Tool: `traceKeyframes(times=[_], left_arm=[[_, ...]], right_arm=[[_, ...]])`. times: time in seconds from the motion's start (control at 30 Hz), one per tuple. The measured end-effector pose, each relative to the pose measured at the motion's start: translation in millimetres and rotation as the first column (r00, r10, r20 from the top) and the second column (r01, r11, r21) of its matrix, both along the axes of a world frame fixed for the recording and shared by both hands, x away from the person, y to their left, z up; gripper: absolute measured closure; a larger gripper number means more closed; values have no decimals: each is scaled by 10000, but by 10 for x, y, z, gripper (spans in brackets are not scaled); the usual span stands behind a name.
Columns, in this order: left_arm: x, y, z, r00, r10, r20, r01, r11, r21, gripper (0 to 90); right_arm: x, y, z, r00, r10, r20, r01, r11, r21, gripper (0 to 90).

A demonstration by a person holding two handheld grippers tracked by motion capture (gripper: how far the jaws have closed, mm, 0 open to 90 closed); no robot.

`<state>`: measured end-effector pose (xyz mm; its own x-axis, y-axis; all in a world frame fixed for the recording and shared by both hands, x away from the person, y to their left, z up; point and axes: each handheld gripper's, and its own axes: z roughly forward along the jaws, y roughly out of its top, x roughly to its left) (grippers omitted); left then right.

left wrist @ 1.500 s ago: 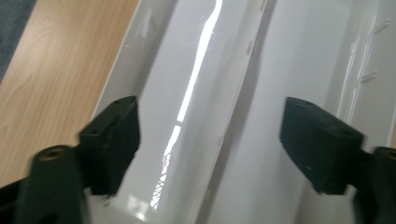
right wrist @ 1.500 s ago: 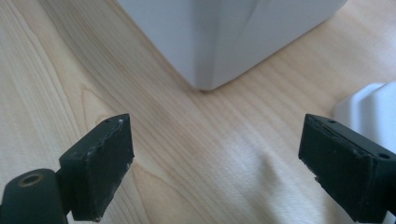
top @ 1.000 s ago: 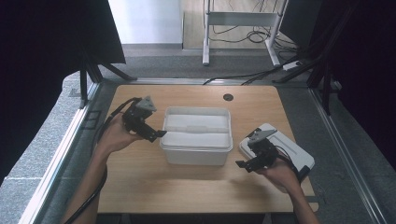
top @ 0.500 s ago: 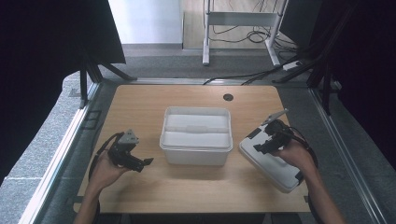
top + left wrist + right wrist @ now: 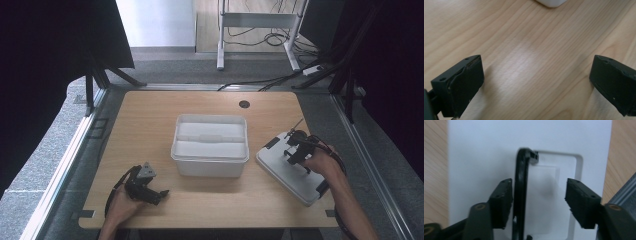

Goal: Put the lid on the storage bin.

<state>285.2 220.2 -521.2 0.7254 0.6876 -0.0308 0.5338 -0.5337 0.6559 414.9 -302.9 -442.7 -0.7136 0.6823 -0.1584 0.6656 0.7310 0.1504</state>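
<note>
Lid handle (image 5: 521,195) between right tongs (image 5: 539,202)

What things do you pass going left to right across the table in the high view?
Left gripper → white bin → white lid → right gripper, above the lid with its black handle between the jaws.

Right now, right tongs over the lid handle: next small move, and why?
Probably finish closing the right tongs on the black handle. The jaws have just been closing, the handle stands raised between them close by one jaw, and a gap remains at the other; the white lid lies flat.
</note>
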Motion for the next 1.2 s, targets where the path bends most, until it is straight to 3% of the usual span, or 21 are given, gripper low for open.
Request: traceKeyframes(times=[0.1, 0.33, 0.4, 0.53, 0.63, 0.8, 1.0, 1.2], left_arm=[[-20, 4, -8, 10000, 57, 33, -57, 9999, -102, 0], [-22, -1, -11, 10000, 38, 24, -38, 9999, -125, 0], [-21, -1, -11, 10000, 29, 27, -29, 9999, -124, 0], [-21, -1, -11, 10000, 17, 26, -17, 9999, -128, 0], [-21, -1, -12, 10000, 12, 27, -11, 9999, -129, 0], [-23, -3, -11, 10000, -23, 26, 23, 9999, -134, 0], [-24, -4, -11, 10000, -76, 21, 76, 9999, -135, 0], [-24, -5, -11, 10000, -92, 32, 92, 9999, -136, 0]], right_arm=[[34, 0, -28, 9991, 21, -433, -34, 9995, -301, 554], [86, -20, 3, 9919, -1, -1270, -56, 9990, -446, 811], [102, -37, 19, 9878, -56, -1556, 6, 9995, -321, 828], [105, -46, 34, 9867, -46, -1627, -68, 9976, -692, 840], [103, -64, 103, 9863, 30, -1649, -110, 9988, -477, 841], [71, -61, 300, 9863, 679, -1505, -737, 9967, -338, 840], [8, -36, 564, 9766, 1732, -1275, -1807, 9823, -500, 841], [-49, -10, 850, 9565, 2659, -1202, -2721, 9615, -375, 841]])
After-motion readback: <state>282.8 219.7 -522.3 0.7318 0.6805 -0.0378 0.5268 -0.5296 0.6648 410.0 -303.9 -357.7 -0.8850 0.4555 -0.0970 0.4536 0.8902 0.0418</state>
